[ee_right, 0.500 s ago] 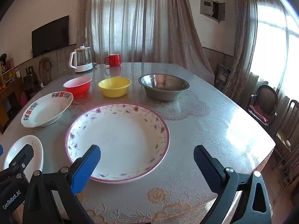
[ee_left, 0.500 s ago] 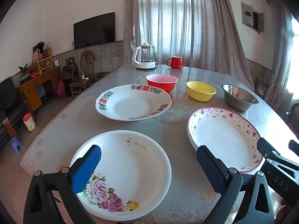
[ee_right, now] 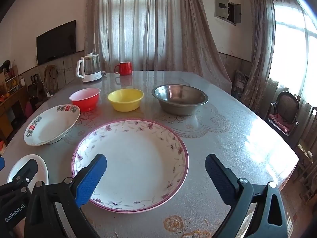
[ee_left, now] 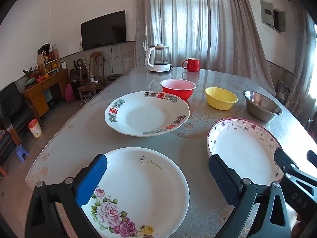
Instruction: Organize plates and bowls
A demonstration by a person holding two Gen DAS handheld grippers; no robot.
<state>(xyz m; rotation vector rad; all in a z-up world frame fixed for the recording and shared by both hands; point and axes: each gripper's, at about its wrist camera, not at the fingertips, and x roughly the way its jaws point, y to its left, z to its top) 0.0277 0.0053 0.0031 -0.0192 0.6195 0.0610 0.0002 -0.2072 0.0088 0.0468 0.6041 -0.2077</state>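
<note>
The left gripper (ee_left: pixel 157 175) is held with its jaws spread wide above the near part of the rose plate (ee_left: pixel 138 190), nothing being gripped between its blue pads; the left pad (ee_left: pixel 91 180) is seen over the plate's left rim and the right pad (ee_left: pixel 222 180) over bare tabletop between this plate and the purple-rimmed plate (ee_left: pixel 243 148). The right gripper (ee_right: pixel 155 175) is likewise held wide open and empty, positioned over the near edge of the purple-rimmed plate (ee_right: pixel 130 162), which lies flat on the table (ee_right: pixel 227 138). Whether either tool touches a plate cannot be told. Beyond the rose plate, a white plate with red characters and floral trim (ee_left: pixel 146 113) is set on the table, well apart from the other two plates. Behind it, three bowls are lined up in a row: a red bowl (ee_left: pixel 178 89) just beside the far rim of that plate, a yellow bowl (ee_left: pixel 221 98) near the middle, and a steel bowl (ee_left: pixel 261 105) on the right. All three are upright and separate from one another. At the far end of the table a white kettle with a glass body (ee_left: pixel 158 59) and a red mug (ee_left: pixel 191 64) are placed side by side before the curtains (ee_left: pixel 198 25). A dark television (ee_left: pixel 103 30) is mounted on the left wall
</note>
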